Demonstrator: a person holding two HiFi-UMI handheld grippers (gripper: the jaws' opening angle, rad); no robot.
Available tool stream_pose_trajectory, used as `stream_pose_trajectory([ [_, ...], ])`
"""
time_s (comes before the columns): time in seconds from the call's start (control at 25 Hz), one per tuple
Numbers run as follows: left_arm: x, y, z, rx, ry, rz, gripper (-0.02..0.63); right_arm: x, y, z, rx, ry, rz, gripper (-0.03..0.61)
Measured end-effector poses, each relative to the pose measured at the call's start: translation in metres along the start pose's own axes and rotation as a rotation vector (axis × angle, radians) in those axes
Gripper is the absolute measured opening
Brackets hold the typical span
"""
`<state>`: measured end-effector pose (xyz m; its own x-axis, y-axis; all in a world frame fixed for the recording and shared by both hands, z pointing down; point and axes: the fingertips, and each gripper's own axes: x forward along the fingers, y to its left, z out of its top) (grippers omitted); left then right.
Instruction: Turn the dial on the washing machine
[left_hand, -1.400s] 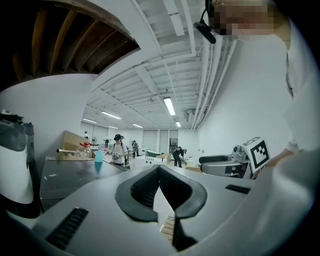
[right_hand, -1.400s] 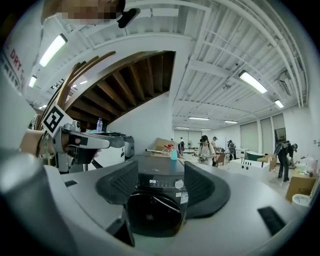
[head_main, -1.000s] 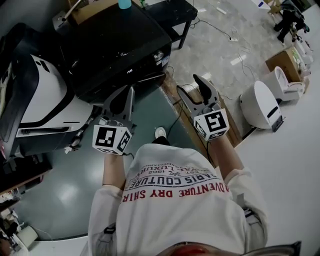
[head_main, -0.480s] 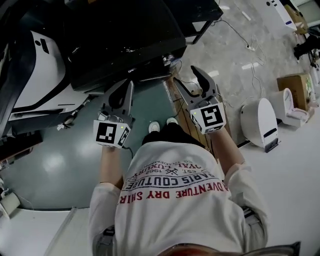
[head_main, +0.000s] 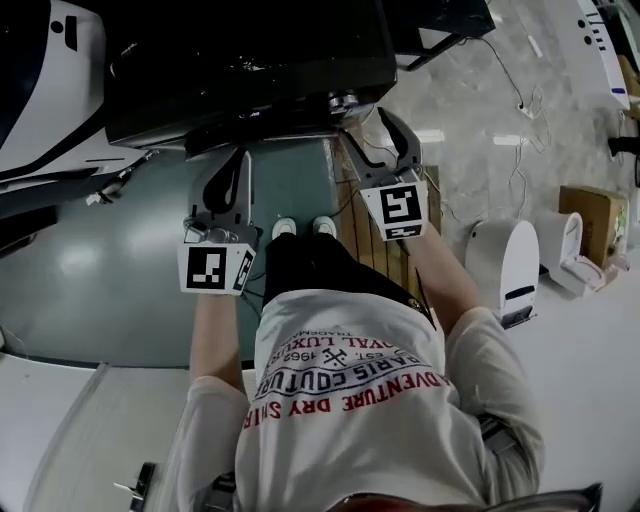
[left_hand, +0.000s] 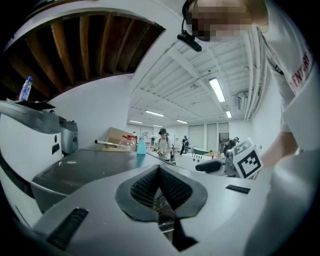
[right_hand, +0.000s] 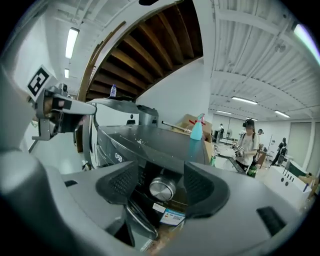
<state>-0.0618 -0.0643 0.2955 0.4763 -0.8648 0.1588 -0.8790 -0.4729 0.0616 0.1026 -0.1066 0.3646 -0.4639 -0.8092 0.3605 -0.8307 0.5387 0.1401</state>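
At my 11 o'clock the left gripper (head_main: 240, 162) hangs just short of the washing machine's (head_main: 250, 70) front edge. Its jaws are pressed together with nothing between them. I judge it is parked there only to stay out of the way, since a dial needs one gripper.

The washing machine fills 12 o'clock, dark, with its flat top running away from me. Its front panel faces my feet, which is why both grippers point forward at that edge.

The dial (right_hand: 161, 189), a round brushed-metal knob, sits on the front panel toward the machine's right end, at about 1 o'clock from where I stand. A small label sticks to the panel just beneath it.

The right gripper (head_main: 377, 140) is lined up on that knob. Its jaws stand wide apart, one pad at the dial's 9 o'clock and the other at its 3 o'clock. In the right gripper view both pads look clear of the rim, with the knob some way ahead of them. I read this as the approach, with the jaws spread so the knob can pass between the pads before I close and twist.
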Motion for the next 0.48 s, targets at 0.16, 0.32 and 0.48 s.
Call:
stream_pose_trajectory([
  [0.16,0.014,0.002,-0.024,-0.024,0.004,0.027,0.015,0.032,-0.009,-0.033,-0.017,0.031,-0.001,0.285],
  [0.32,0.023,0.003,-0.049,0.047,0.019,0.025,0.015,0.052,-0.008,-0.057,0.002,0.05,-0.021,0.285],
  [0.48,0.029,0.008,-0.07,0.03,0.041,0.045,0.015,0.065,-0.003,-0.075,0.007,0.069,-0.05,0.285],
])
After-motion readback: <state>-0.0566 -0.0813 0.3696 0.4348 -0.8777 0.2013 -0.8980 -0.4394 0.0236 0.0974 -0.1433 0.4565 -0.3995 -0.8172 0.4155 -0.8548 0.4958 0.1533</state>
